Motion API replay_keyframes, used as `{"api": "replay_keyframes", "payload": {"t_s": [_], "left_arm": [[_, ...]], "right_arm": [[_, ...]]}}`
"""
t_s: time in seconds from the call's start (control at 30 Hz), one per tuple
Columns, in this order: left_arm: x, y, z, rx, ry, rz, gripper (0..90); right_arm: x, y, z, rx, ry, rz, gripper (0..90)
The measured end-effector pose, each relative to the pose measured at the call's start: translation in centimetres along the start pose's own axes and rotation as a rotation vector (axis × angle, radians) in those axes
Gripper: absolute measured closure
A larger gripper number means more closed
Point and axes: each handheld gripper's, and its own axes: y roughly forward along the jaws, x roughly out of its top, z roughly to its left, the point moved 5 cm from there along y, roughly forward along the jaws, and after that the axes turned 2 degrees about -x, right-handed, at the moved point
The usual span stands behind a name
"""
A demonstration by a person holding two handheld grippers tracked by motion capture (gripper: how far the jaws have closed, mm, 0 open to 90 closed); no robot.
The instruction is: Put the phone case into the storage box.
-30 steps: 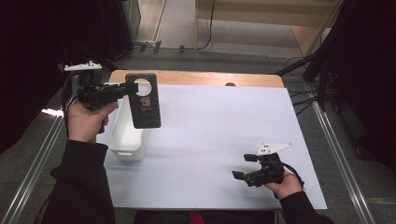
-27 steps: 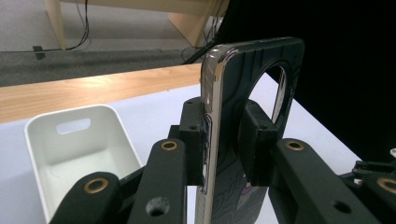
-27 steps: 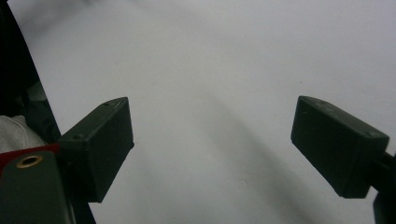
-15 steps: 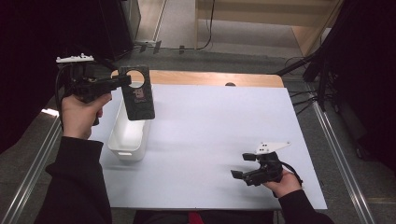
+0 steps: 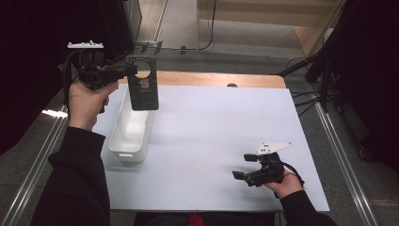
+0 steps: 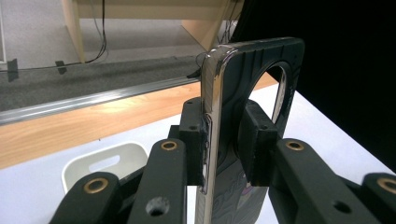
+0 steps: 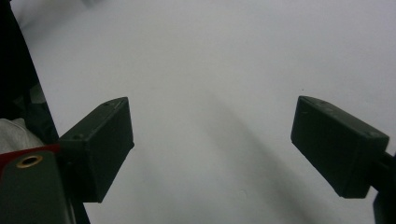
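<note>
My left gripper (image 5: pixel 134 70) is raised over the table's far left corner and is shut on a dark phone case (image 5: pixel 142 84) with a large round camera hole. The case hangs upright above the far end of a white rectangular bin (image 5: pixel 131 129). In the left gripper view the case (image 6: pixel 243 93) stands edge-on between the two pads (image 6: pixel 192 135), its shiny rim facing me, with the bin's handle end (image 6: pixel 105 161) below. My right gripper (image 5: pixel 241 176) rests low at the near right of the white table (image 5: pixel 226 122), open with nothing between its fingers (image 7: pixel 100 144).
A wooden strip (image 5: pixel 211 79) runs along the table's far edge. Metal rails (image 5: pixel 346 160) flank both sides of the table. Cables lie on the floor to the far right. A wooden shelf unit (image 5: pixel 263 19) stands beyond the table.
My left hand has carried the phone case up and toward the far left, from over the bin's middle to above its far end. The right gripper has stayed in place.
</note>
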Motion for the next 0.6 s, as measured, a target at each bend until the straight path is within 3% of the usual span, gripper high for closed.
{"api": "replay_keyframes", "payload": {"t_s": [0.37, 0.6], "left_arm": [[1.2, 0.8, 2.2, 0.039, 0.007, 0.005, 72.9], [1.4, 0.7, 3.7, 0.046, -0.019, 0.006, 72.9]], "right_arm": [[0.0, -0.1, 0.0, 0.0, -0.002, -0.002, 12.2], [-0.1, -0.2, -0.1, -0.001, 0.006, -0.002, 12.1]]}}
